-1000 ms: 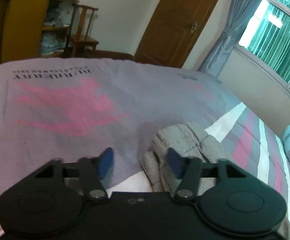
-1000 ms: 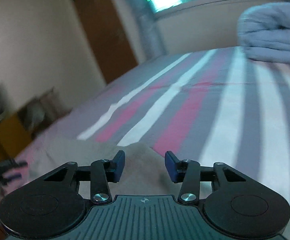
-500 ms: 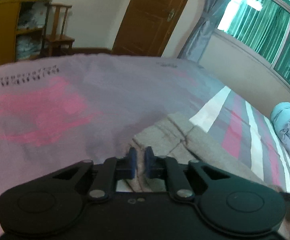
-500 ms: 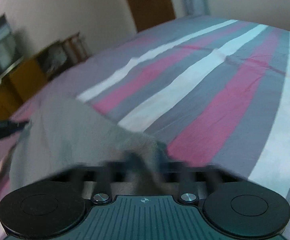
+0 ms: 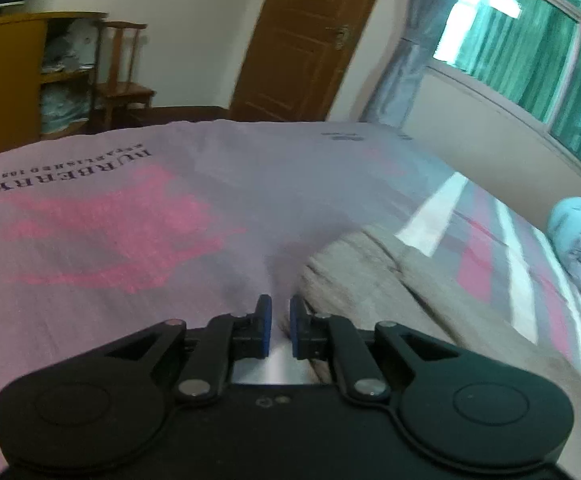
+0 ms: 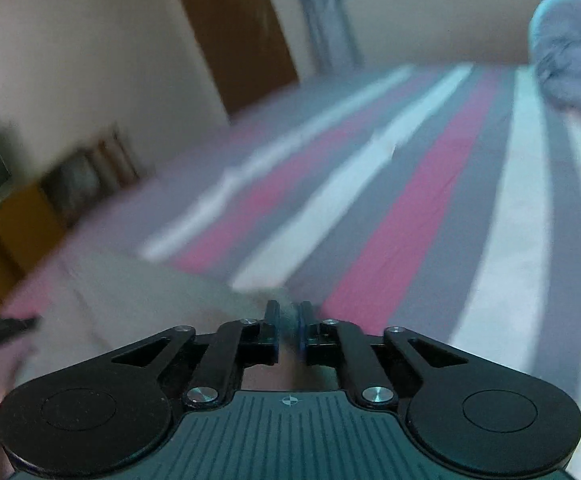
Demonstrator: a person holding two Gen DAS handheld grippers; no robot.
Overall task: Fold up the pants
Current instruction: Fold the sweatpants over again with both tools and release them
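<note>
Both pairs of jaws have just snapped in from wide apart to nearly together, and each camera has swung a little across the bed! Now the left gripper (image 5: 277, 326) sits low centre in its view, jaws narrow, pinched at the edge of the grey pants (image 5: 374, 280), which spread from lower centre toward the right of that frame on the striped bedspread (image 5: 490, 264). What's between the pads looks pale, like sheet or hem; I can't tell which.

Over in the right wrist view, the right gripper (image 6: 289, 328) is drawn in tight too, a wisp of grey cloth showing between the jaws, with the pants (image 6: 138, 292) bunched at lower left. That frame is smeared, so the bite is hard to read.

Here's the danger: if the left pinch has caught bedspread with the hem, any lift drags the sheet along. A thin bite on the right could slip out mid-fold, dropping one corner and skewing the crease. The blue quilt (image 6: 570, 48), upper right, lies well clear.
</note>
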